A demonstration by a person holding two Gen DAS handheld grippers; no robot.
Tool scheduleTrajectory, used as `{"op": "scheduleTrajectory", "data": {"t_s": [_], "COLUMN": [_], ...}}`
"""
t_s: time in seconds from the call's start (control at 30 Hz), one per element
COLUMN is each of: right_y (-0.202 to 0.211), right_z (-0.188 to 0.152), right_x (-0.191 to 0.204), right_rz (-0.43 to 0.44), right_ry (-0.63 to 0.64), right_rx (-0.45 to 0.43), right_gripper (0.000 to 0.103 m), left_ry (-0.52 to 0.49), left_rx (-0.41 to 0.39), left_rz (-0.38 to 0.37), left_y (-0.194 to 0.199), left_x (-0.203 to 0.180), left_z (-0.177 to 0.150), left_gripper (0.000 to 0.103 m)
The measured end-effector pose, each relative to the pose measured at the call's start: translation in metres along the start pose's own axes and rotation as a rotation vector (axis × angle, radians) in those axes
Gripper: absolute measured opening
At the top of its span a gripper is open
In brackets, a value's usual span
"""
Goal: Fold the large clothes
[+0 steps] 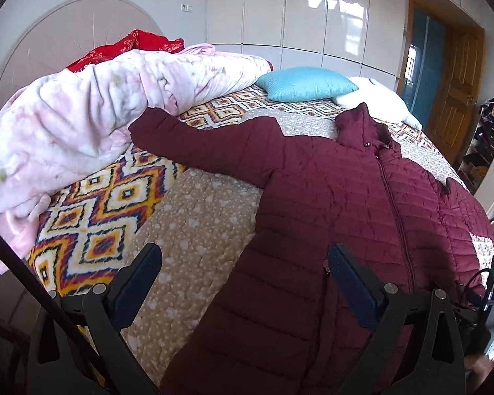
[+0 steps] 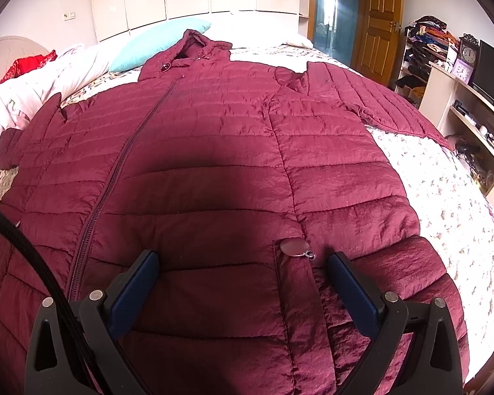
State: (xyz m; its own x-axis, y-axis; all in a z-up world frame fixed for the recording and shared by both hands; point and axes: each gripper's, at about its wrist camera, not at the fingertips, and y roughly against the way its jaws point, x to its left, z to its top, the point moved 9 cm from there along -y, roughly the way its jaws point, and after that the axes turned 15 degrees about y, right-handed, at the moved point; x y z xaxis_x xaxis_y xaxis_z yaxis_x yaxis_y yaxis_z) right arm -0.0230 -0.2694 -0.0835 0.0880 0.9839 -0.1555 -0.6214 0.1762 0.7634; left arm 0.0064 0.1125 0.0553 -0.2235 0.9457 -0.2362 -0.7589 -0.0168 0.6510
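A maroon quilted puffer coat (image 1: 329,204) lies spread flat, front up and zipped, on the bed; it fills the right wrist view (image 2: 214,164). Its left sleeve (image 1: 187,144) stretches out toward a pink blanket. Its right sleeve (image 2: 378,98) lies out to the right. My left gripper (image 1: 245,256) is open and empty, held above the coat's left edge near the hem. My right gripper (image 2: 242,263) is open and empty, held low over the coat's lower right front, by a pocket zip pull (image 2: 294,247).
A heaped pink blanket (image 1: 82,115) and red cloth (image 1: 131,44) lie at the headboard side. A teal pillow (image 1: 306,84) and a white pillow (image 1: 378,102) lie beyond the collar. The bedspread (image 1: 194,217) shows around the coat. Shelves with clutter (image 2: 444,75) and a door (image 2: 378,16) stand right.
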Motion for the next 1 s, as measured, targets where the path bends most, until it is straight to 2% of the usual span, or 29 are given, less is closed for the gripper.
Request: {"op": "scheduleTrajectory", "data": {"t_s": [0.4,0.6,0.7,0.83,1.0], "right_y": [0.003,0.006,0.023,0.061,0.117], "right_z": [-0.001,0.002,0.005,0.018,0.048], "right_x": [-0.001,-0.001,-0.004,-0.015,-0.078], "right_rz": [0.001,-0.003,-0.022,0.05,0.064], "right_ry": [-0.002,0.01,0.034,0.022,-0.016], "right_rx": [-0.008,0.023,0.005,-0.068,-0.14], "right_gripper": [0.103,0.103,0.103,0.103,0.103], "left_ry": [0.0,-0.022,-0.03,-0.039,-0.067], "left_rx": [0.03,0.039,0.037,0.047,0.075], "left_rz": [0.012,0.015,0.021,0.011,-0.012], "left_y": [-0.008,-0.005,-0.003,-0.003,-0.007], "left_x": [-0.002,-0.004,-0.004,-0.007,-0.023], "left_z": [-0.005,-0.011,-0.012,-0.016,-0.028], "left_gripper": [0.1,0.1,0.1,0.1,0.1]}}
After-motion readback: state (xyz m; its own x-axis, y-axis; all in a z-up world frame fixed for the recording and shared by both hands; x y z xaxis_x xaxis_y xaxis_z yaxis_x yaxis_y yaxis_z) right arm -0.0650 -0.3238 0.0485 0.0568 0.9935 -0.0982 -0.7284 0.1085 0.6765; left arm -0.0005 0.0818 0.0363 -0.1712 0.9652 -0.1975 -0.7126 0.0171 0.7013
